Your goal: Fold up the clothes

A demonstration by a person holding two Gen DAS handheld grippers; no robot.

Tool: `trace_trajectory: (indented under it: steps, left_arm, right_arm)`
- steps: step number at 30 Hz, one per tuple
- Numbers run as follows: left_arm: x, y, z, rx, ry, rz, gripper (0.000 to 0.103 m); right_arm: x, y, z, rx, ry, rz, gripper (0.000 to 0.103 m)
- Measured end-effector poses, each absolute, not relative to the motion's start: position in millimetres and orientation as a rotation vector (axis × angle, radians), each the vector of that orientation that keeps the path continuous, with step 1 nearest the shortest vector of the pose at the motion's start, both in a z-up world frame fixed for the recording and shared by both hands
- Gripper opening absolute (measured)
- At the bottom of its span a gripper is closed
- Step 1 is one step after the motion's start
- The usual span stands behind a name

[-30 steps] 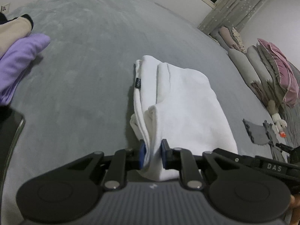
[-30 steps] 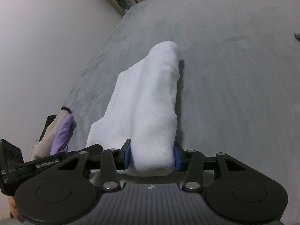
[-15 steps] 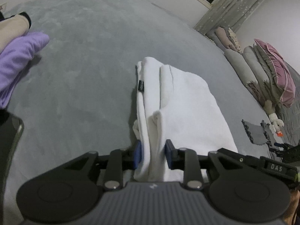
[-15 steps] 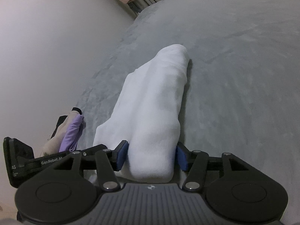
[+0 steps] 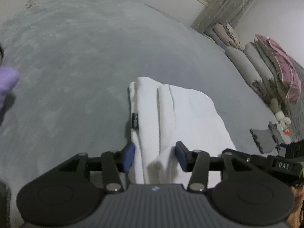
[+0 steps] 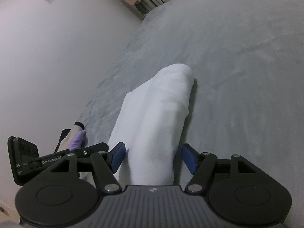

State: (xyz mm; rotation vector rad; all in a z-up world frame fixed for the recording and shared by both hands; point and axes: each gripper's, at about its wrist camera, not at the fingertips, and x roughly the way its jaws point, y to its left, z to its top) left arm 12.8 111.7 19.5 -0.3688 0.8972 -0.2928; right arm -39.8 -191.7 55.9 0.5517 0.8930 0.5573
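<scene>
Grey bedcover (image 5: 79,60) carries the folded white garment (image 5: 182,114), whose near edge lies between both tools: left gripper (image 5: 154,155) and right gripper (image 6: 150,156) opening, pads clear of the cloth

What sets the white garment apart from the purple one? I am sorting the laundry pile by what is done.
The white garment lies folded in a neat block in the middle of the grey bed; the purple garment sits bunched at the bed's edge. The white one lies between the opening jaws of both the left gripper and the right gripper; the purple one lies away from both. Both rest on the same bed.
</scene>
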Motion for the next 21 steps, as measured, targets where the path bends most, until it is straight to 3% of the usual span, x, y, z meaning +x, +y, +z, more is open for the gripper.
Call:
trace_trajectory:
  steps: [14, 16, 18, 21]
  left_arm:
    - [30.0, 108.0, 4.2, -0.401, 0.913, -0.368, 0.06]
    - [29.4, 105.3, 4.2, -0.388, 0.908, -0.369, 0.059]
    - [28.5, 103.0, 4.3, -0.376, 0.903, -0.368, 0.046]
    - [26.3, 101.4, 4.4, -0.366, 0.892, -0.364, 0.036]
  right_arm:
    - [-21.2, -174.0, 42.4, 0.537, 0.838, 0.565, 0.068]
    - [-23.6, -170.5, 42.6, 0.517, 0.828, 0.549, 0.061]
    - [-26.0, -168.3, 43.0, 0.497, 0.822, 0.531, 0.053]
    - [-26.4, -165.1, 43.2, 0.489, 0.819, 0.508, 0.045]
